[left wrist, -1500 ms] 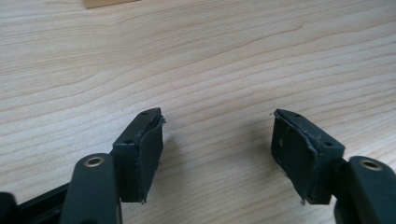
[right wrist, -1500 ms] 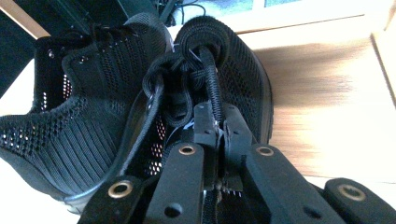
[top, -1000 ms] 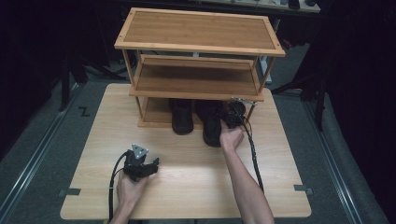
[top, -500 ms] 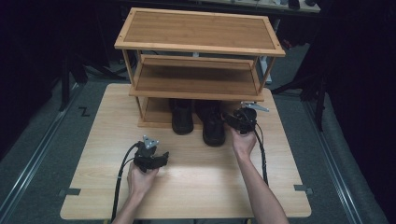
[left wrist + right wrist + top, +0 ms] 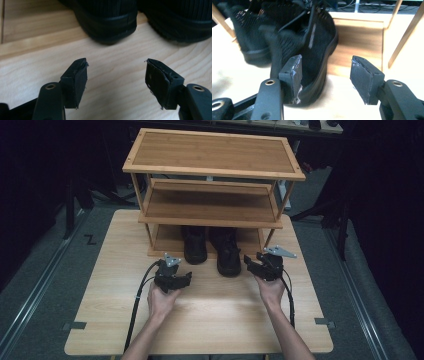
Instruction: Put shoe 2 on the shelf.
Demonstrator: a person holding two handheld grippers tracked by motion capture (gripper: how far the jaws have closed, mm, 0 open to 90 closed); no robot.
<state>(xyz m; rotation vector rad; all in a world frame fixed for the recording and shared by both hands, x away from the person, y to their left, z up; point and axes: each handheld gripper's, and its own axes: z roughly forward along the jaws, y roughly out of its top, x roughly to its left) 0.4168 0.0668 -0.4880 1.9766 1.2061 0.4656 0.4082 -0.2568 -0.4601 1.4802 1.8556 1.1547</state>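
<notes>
While both hands sit at the near side of the table (image 5: 110, 320), the two black shoes (image 5: 212, 247) stand side by side w/ toes tucked under the bottom shelf of the wooden rack (image 5: 212, 170) and heels poking out toward the person.

Left gripper (image 5: 186, 279): jaws spread wide, nothing betw. them. In the left gripper view the pads (image 5: 77, 80) hang over bare tabletop, clear of it as far as can be told; the heel of the left shoe (image 5: 110, 22) lies just ahead, not touched, and the right shoe (image 5: 180, 22) is beside it at the view's right.

Right gripper (image 5: 251, 263): jaws have just been opening, now wide, empty. High view puts it just beside the right shoe's heel, apart from it. In the right gripper view the right shoe (image 5: 312, 45) sits behind the left-hand pad (image 5: 293, 75); whether that pad brushes the sole can't be told, pic is blurred. The other pad stands in front of the low shelf board (image 5: 359, 37), clear of everything. A rack leg (image 5: 405, 32) rises at the far right of that view.

Cables trail back from both grippers along the forearms.
</notes>
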